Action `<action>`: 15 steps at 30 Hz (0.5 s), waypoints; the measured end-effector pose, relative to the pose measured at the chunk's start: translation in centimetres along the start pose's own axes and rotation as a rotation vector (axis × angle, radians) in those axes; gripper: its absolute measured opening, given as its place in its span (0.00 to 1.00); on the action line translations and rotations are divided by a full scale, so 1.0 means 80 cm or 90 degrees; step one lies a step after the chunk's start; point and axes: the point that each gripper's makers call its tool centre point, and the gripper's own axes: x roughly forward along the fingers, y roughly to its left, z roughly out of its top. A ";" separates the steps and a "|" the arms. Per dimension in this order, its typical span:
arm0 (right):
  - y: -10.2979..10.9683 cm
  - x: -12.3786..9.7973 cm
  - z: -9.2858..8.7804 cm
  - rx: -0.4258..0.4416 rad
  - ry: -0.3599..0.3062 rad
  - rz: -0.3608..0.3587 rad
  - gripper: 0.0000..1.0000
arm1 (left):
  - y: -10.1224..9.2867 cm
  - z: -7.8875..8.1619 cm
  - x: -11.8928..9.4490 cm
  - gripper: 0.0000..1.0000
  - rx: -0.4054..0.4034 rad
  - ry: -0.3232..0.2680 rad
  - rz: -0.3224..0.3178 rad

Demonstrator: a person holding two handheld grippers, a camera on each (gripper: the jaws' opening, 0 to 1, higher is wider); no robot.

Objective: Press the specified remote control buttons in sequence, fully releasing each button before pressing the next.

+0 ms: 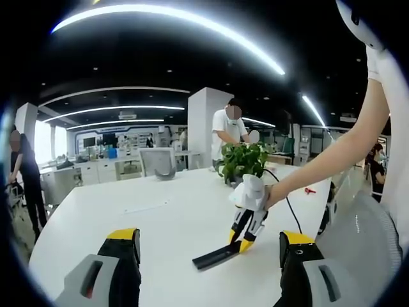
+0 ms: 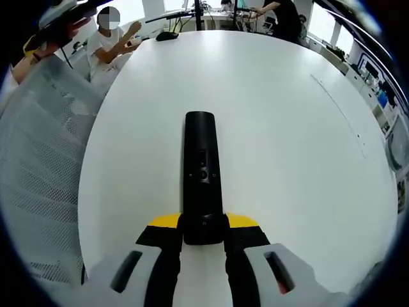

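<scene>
Right gripper (image 2: 203,231): its two yellow-tipped jaws are closed against the near end of the remote control (image 2: 201,173), one on each side, so it is clamped on it
Right gripper seen from the left gripper view (image 1: 244,240): white body, black and yellow jaws pointing down at the near end of the remote control (image 1: 216,256), held by a hand (image 1: 273,192) on a bare arm reaching in from the right
Left gripper (image 1: 211,246): jaws stand wide apart, nothing between them, raised over the near part of the table and well clear of the remote
Remote control: long, slim and black, lying flat on the white table (image 2: 268,115); in the right gripper view it runs straight away from the jaws, with a small cluster of buttons around its middle; which buttons they are is too small to tell
Table: large, white, with a rounded edge; the remote lies near the edge closest to the person
Potted plant (image 1: 243,161): green leaves, standing on the table beyond the right gripper, with a black cable trailing past it
Mesh chair back (image 2: 38,179): pale grey, just beside the table at the left of the right gripper view
Room: an open office with ceiling light strips; a person in a white top (image 1: 227,131) stands beyond the plant
</scene>
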 end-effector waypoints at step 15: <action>-0.007 0.000 0.001 -0.012 0.021 -0.001 0.24 | -0.002 -0.001 0.002 0.95 -0.001 0.003 -0.005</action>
